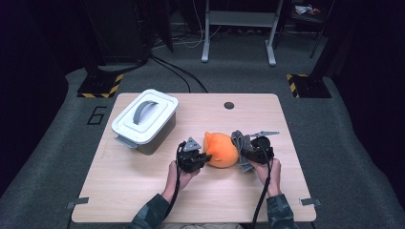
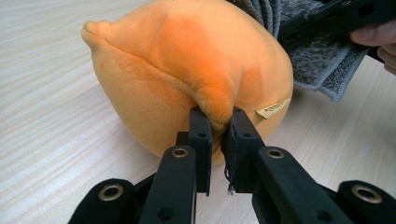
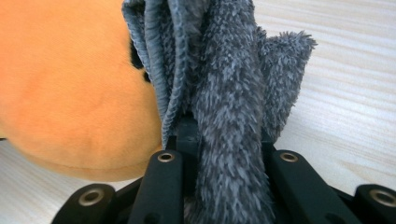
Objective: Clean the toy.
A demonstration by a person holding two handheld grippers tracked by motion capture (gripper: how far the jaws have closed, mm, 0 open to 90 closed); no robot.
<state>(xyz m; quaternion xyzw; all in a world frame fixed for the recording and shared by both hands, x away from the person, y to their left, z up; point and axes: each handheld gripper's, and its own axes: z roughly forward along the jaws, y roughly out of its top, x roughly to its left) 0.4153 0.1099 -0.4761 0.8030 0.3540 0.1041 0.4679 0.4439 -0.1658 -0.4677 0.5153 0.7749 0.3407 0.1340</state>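
An orange plush toy lies on the wooden table between both grippers. My left gripper is shut on a fold of the orange plush toy, pinched between its jaws. A grey fluffy cloth presses against the toy's right side. My right gripper is shut on the grey cloth, which bunches between its jaws and hides the fingertips. The orange plush toy touches the cloth on its left in the right gripper view.
A white lidded box with a grey handle stands at the table's back left. A dark round hole marks the far edge of the table. Bare wood lies in front of the person's hands.
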